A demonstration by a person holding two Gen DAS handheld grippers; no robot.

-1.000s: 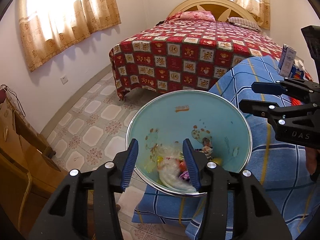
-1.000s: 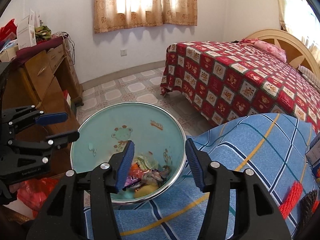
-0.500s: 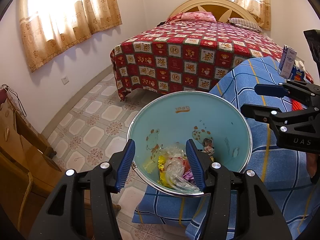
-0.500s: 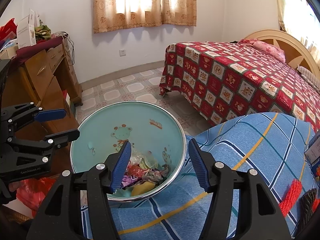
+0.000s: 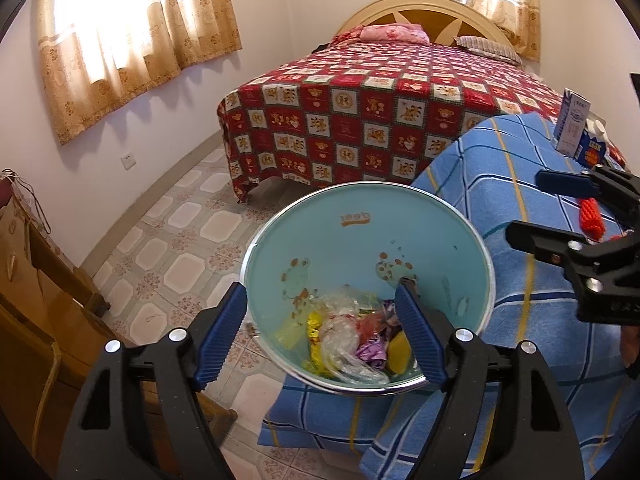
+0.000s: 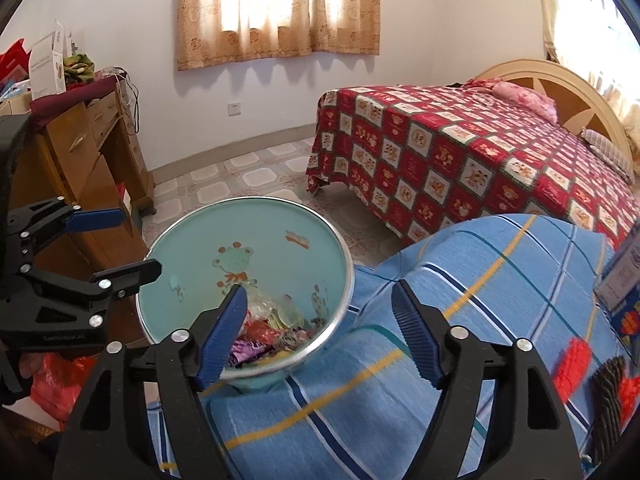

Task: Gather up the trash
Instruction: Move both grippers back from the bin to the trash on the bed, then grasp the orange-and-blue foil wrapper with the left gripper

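Observation:
A light blue trash bin [image 5: 360, 240] with a metal rim stands beside a blue checked cloth [image 5: 500, 208]. Crumpled wrappers and clear plastic [image 5: 344, 336] lie at its bottom. My left gripper [image 5: 322, 338] is open and empty above the bin's near rim. My right gripper [image 6: 320, 334] is open and empty, hovering over the bin's right rim and the cloth [image 6: 480, 300]. The bin [image 6: 240, 264] and trash [image 6: 272, 332] also show in the right wrist view. Each gripper shows in the other's view, the right one [image 5: 560, 208] and the left one [image 6: 108, 240].
A bed with a red patterned cover [image 5: 380, 112] stands behind. A wooden dresser [image 6: 80, 160] is at the left. Cartons [image 5: 574, 128] and an orange knitted item [image 5: 592, 216] lie on the blue cloth. A red bag [image 6: 56, 384] lies on the tiled floor [image 5: 180, 240].
Both grippers have opened wider and drawn back slightly from the bin. The trash in the bin shows more fully between the left fingers.

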